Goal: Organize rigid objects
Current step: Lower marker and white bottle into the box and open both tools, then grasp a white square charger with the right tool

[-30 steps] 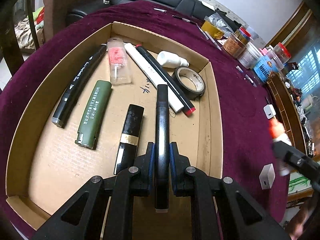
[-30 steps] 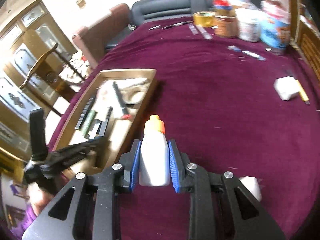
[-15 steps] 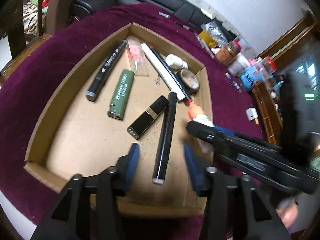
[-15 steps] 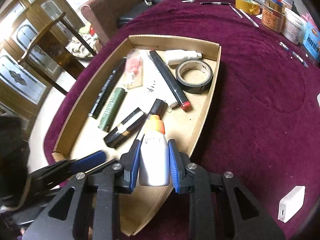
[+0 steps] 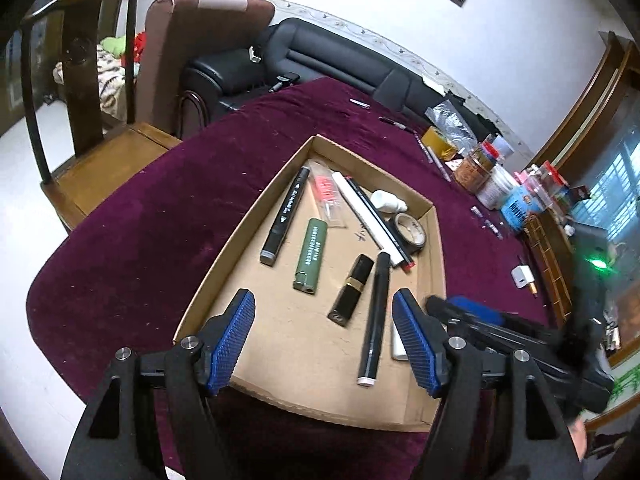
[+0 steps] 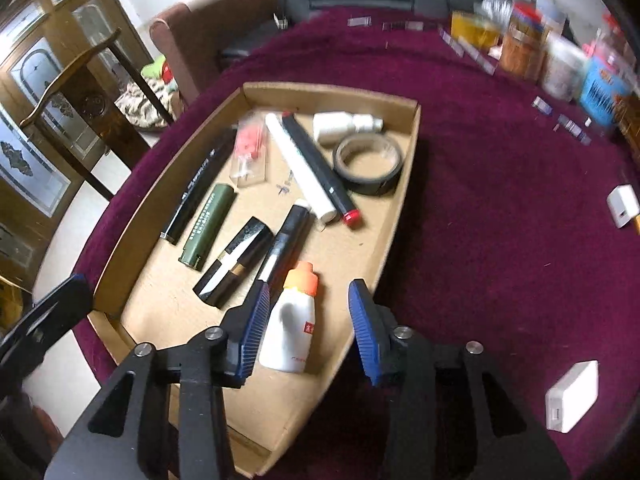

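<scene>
A shallow cardboard tray (image 5: 240, 224) (image 6: 404, 184) on the purple tablecloth holds pens, a green lighter (image 5: 310, 254) (image 6: 208, 226), a black lipstick (image 5: 352, 290) (image 6: 236, 266) and a tape roll (image 6: 368, 166). My left gripper (image 5: 324, 336) is open above the tray's near end; the long black pen (image 5: 374, 316) (image 6: 286, 240) lies loose in the tray. My right gripper (image 6: 306, 326) is open over the tray's near right corner. The white bottle with the orange cap (image 6: 294, 320) lies in the tray between its jaws, untouched by them.
Two white adapters (image 6: 574, 394) (image 6: 622, 204) lie on the cloth right of the tray. Jars and boxes (image 6: 560, 60) stand at the far right. A wooden chair (image 5: 80, 120) and a sofa stand beyond the table's far left.
My left gripper let go of the black pen and pulled back and up. My right gripper carried the white bottle over the tray, opened and left it lying there.
</scene>
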The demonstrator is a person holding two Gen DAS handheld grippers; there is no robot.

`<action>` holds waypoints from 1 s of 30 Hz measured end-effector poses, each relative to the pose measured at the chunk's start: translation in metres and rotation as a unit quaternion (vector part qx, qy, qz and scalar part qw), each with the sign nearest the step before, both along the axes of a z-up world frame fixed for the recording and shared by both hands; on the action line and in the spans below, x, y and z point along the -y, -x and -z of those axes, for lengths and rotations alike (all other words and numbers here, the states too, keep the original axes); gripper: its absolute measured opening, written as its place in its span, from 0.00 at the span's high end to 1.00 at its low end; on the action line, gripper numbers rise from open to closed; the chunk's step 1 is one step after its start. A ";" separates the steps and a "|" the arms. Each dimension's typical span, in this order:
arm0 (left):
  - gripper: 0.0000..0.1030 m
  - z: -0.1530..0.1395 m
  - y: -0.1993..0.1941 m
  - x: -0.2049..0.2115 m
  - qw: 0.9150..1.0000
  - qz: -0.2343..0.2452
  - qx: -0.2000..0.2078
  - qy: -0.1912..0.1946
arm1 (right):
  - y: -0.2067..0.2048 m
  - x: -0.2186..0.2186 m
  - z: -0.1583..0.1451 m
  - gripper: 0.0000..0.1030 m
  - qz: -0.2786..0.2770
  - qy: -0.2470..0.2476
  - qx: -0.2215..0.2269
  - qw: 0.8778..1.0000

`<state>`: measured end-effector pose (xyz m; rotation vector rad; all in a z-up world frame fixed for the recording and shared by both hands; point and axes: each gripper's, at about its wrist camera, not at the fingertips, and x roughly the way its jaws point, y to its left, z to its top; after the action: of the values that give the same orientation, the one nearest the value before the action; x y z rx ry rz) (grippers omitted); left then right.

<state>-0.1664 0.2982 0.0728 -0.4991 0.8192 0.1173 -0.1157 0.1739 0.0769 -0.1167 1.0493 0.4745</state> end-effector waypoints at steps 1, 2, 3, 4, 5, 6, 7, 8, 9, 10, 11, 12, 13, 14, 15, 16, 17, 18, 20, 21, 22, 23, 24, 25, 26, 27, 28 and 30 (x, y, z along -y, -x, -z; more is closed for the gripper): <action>0.36 0.001 -0.001 0.001 1.000 0.001 -0.003 -0.001 | 0.004 0.002 -0.003 0.54 0.004 0.008 0.015 1.000; 0.36 0.002 -0.001 0.003 1.000 0.002 -0.005 0.001 | 0.008 0.005 -0.007 0.49 0.008 0.015 0.033 0.999; 0.36 0.003 -0.002 0.005 1.000 0.004 -0.007 0.002 | 0.014 0.011 -0.012 0.47 0.012 0.021 0.056 0.998; 0.36 0.003 -0.003 0.008 1.000 0.006 -0.008 0.000 | 0.018 0.014 -0.015 0.46 0.016 0.026 0.070 0.997; 0.36 0.002 -0.002 0.011 1.000 0.007 -0.009 -0.003 | 0.023 0.019 -0.019 0.46 0.021 0.033 0.087 0.995; 0.36 0.001 -0.003 0.014 1.000 0.008 -0.010 -0.005 | 0.025 0.022 -0.021 0.46 0.026 0.040 0.099 0.994; 0.36 0.001 -0.003 0.017 1.000 0.011 -0.010 -0.007 | 0.028 0.028 -0.025 0.46 0.033 0.051 0.116 0.991; 0.36 0.000 -0.003 0.021 1.000 0.013 -0.010 -0.008 | 0.030 0.033 -0.027 0.46 0.040 0.062 0.131 0.989; 0.36 -0.001 -0.004 0.025 1.000 0.016 -0.011 -0.011 | 0.029 0.037 -0.030 0.46 0.046 0.069 0.141 0.986; 0.36 -0.002 -0.004 0.028 1.000 0.018 -0.012 -0.014 | 0.030 0.044 -0.033 0.46 0.055 0.076 0.153 0.984; 0.36 -0.002 -0.005 0.031 1.000 0.020 -0.013 -0.016 | 0.031 0.050 -0.035 0.45 0.063 0.079 0.161 0.982; 0.36 -0.003 -0.005 0.035 0.999 0.023 -0.013 -0.019 | 0.033 0.056 -0.036 0.45 0.070 0.079 0.166 0.980; 0.36 -0.004 -0.006 0.039 0.999 0.026 -0.014 -0.021 | 0.034 0.064 -0.039 0.42 0.078 0.079 0.172 0.979; 0.36 -0.005 -0.006 0.043 0.999 0.029 -0.014 -0.025 | 0.034 0.071 -0.040 0.41 0.085 0.079 0.177 0.977; 0.36 -0.006 -0.007 0.047 0.999 0.032 -0.013 -0.029 | 0.035 0.078 -0.041 0.41 0.092 0.080 0.182 0.976; 0.36 -0.008 -0.008 0.052 0.999 0.036 -0.013 -0.033 | 0.036 0.085 -0.042 0.41 0.100 0.083 0.189 0.973; 0.36 -0.009 -0.008 0.057 0.999 0.039 -0.013 -0.036 | 0.037 0.090 -0.043 0.41 0.106 0.087 0.195 0.971; 0.36 -0.010 -0.009 0.061 0.998 0.042 -0.014 -0.039 | 0.037 0.094 -0.043 0.41 0.111 0.091 0.200 0.969; 0.36 -0.010 -0.010 0.068 0.998 0.048 -0.015 -0.044 | 0.038 0.105 -0.044 0.41 0.121 0.096 0.208 0.966; 0.36 -0.010 -0.010 0.072 0.998 0.051 -0.016 -0.046 | 0.038 0.108 -0.044 0.41 0.124 0.097 0.210 0.965; 0.36 -0.011 -0.012 0.077 0.997 0.055 -0.017 -0.048 | 0.039 0.113 -0.044 0.41 0.128 0.098 0.212 0.964; 0.36 -0.011 -0.012 0.079 0.997 0.058 -0.019 -0.050 | 0.038 0.117 -0.044 0.41 0.131 0.098 0.213 0.963; 0.36 -0.011 -0.013 0.084 0.997 0.061 -0.020 -0.053 | 0.038 0.122 -0.044 0.41 0.134 0.097 0.213 0.963; 0.36 -0.011 -0.014 0.087 0.996 0.064 -0.021 -0.055 | 0.038 0.127 -0.043 0.41 0.139 0.095 0.212 0.963; 0.36 -0.011 -0.014 0.090 0.996 0.066 -0.022 -0.057 | 0.038 0.131 -0.043 0.41 0.142 0.093 0.210 0.963; 0.36 -0.012 -0.015 0.094 0.996 0.069 -0.022 -0.059 | 0.037 0.136 -0.043 0.41 0.145 0.090 0.209 0.963; 0.36 -0.012 -0.016 0.097 0.995 0.072 -0.023 -0.062 | 0.037 0.141 -0.042 0.41 0.149 0.088 0.207 0.963; 0.36 -0.012 -0.016 0.104 0.995 0.077 -0.024 -0.066 | 0.037 0.149 -0.041 0.41 0.156 0.084 0.204 0.963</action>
<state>-0.1501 0.1946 0.0853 -0.3081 0.8885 0.0419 -0.1524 0.0247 0.1182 -0.1879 0.6818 0.0651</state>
